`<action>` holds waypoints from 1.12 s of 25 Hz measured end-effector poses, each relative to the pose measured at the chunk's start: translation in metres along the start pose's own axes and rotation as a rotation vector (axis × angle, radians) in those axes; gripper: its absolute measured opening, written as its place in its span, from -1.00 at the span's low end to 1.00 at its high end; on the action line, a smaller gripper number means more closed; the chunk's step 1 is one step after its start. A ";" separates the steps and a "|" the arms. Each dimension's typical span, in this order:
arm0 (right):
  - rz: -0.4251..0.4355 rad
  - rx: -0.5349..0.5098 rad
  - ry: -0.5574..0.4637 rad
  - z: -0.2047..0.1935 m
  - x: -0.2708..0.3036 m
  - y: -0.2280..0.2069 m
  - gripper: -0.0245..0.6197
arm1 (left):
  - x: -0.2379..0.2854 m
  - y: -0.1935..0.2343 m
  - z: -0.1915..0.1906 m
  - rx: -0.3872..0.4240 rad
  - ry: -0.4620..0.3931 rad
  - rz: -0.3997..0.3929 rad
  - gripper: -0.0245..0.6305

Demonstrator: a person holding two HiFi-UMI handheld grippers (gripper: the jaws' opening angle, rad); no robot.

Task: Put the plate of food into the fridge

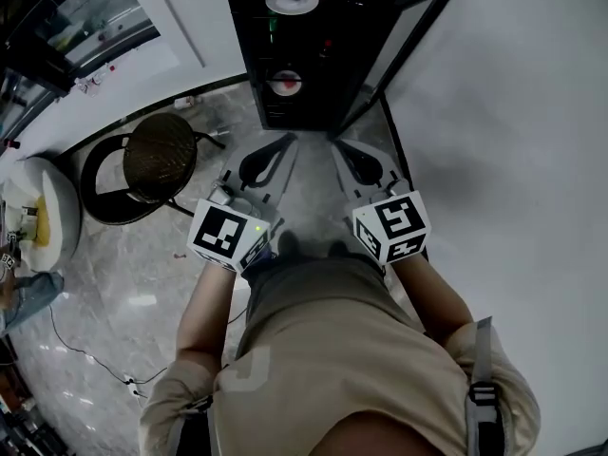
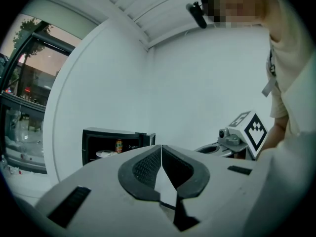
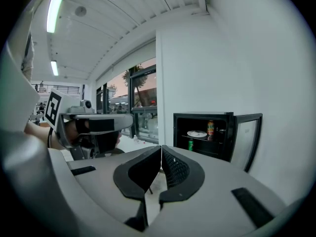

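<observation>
— Underfoot?

— Grey marbled floor [image 1: 142, 283], glossy, with pale glints of light across it. Thin cable [image 1: 85, 350] trailing over it at the lower left.

— And around?

— White wall [image 1: 532, 112] on the right, meeting the floor along a dark line. In the right gripper view, ribbed white ceiling [image 3: 148, 14] with strip lights [image 3: 53, 14], and tall dark-framed windows [image 3: 143, 112] giving onto a street.

— Furniture?

— Chair [image 1: 160, 155] at the left: round woven seat, black frame, standing near the fridge's left side. Further left something white and rounded, too far out at the edge to name.

— The fridge itself?

— Black fridge [image 1: 304, 103] straight ahead against the wall, low on the floor, its glass door [image 1: 408, 41] swung wide to the right.

— Where is the food?

— Inside. Plate of food [image 1: 285, 82] on a lower shelf, with something red on it. Second plate [image 1: 292, 3], paler, on the shelf above. Seen from the right gripper view, orange can [image 3: 211, 127] just beside a plate, green can [image 3: 190, 145] one shelf down.

— Any grip on anything?

— None. Left hand-held gripper [image 1: 281, 146] and right hand-held gripper [image 1: 340, 148] side by side above the floor, both aimed at the open fridge and short of it. Jaws of each pressed together, nothing between them.
</observation>
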State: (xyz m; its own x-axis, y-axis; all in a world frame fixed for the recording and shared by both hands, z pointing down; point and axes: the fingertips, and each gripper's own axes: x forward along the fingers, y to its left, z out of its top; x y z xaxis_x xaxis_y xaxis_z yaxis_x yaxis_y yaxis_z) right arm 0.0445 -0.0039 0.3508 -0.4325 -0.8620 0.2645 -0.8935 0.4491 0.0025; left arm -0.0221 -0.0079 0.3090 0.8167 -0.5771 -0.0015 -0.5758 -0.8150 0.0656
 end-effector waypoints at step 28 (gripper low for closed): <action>0.156 -0.072 -0.124 0.031 -0.066 0.045 -0.86 | -0.045 -0.067 0.017 -0.007 0.010 0.072 -0.88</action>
State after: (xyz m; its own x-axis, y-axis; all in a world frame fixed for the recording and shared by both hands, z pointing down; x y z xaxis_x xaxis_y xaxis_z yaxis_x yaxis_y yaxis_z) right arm 0.0292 0.0655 0.3037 -0.5805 -0.8010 0.1464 -0.8055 0.5912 0.0405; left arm -0.0212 0.0717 0.2877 0.7733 -0.6340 0.0130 -0.6331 -0.7707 0.0727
